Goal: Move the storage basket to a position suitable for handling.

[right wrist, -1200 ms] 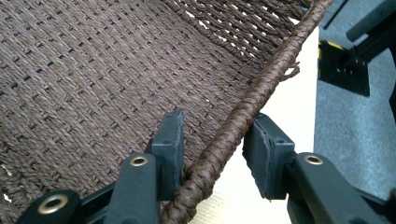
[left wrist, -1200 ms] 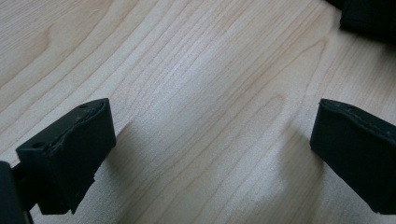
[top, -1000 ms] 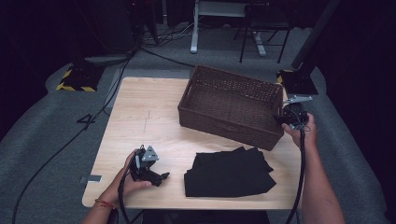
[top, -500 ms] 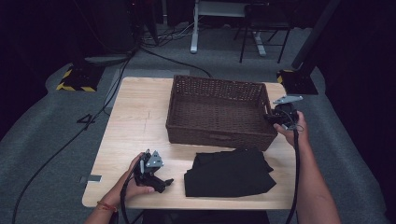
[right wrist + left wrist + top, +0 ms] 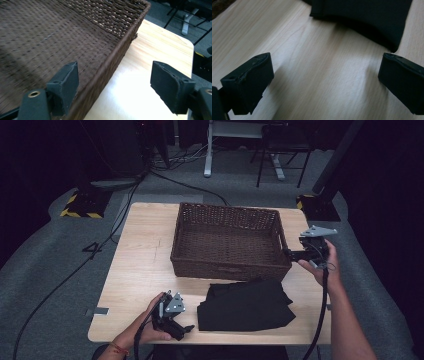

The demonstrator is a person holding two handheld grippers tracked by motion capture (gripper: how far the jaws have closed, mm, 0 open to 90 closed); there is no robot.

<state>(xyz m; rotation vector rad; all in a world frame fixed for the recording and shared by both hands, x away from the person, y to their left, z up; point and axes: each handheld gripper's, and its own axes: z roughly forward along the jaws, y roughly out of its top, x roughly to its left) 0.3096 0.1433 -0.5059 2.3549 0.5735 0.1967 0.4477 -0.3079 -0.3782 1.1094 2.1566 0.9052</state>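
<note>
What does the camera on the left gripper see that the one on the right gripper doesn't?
Left gripper view: a folded black cloth lying ahead of its open fingers.

Right gripper view: the brown wicker basket, its rim between the fingers, which have just opened and no longer press on it, plus the floor beyond the table's corner.

Both share: the light wooden table and a pair of black fingers standing apart.

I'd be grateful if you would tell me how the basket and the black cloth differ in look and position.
The basket is brown woven wicker with upright walls; the black cloth is smooth, soft and folded flat. The basket sits toward the table's far side; the cloth lies at the near edge, just in front of it. The right gripper, jaws just opened, straddles the basket's right rim; the left gripper is open beside the cloth, apart from it. Both rest on the wooden table.
</note>
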